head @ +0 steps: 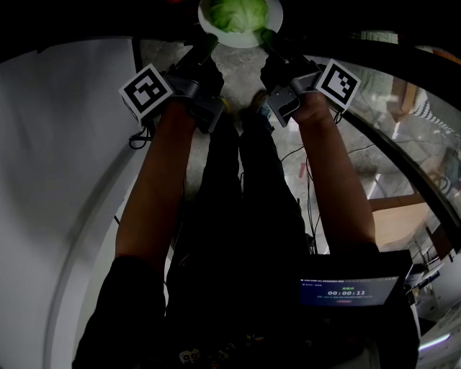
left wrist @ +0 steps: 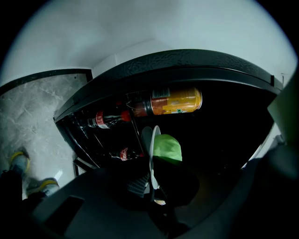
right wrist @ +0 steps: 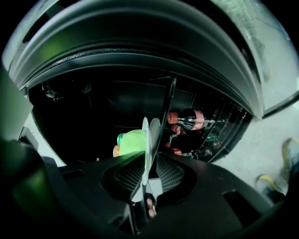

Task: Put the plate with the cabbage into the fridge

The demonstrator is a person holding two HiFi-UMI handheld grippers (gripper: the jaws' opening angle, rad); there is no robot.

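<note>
Plate [head: 206,20] with the cabbage [head: 238,13] hangs at the open fridge's [left wrist: 187,60] mouth. The left claw [head: 207,43] is clamped on its left rim and the right claw [head: 269,36] on its right, likely to keep it level. Only the gripper views show inside: cola bottles [left wrist: 105,118] and an orange drink bottle [left wrist: 175,101].

Cola bottles [left wrist: 106,119] on fridge shelves [left wrist: 70,127]

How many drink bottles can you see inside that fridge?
3 show clearly: an orange drink bottle, a cola bottle right beside it, and a second cola bottle close to the plate. More may be hidden in the dark.
</note>
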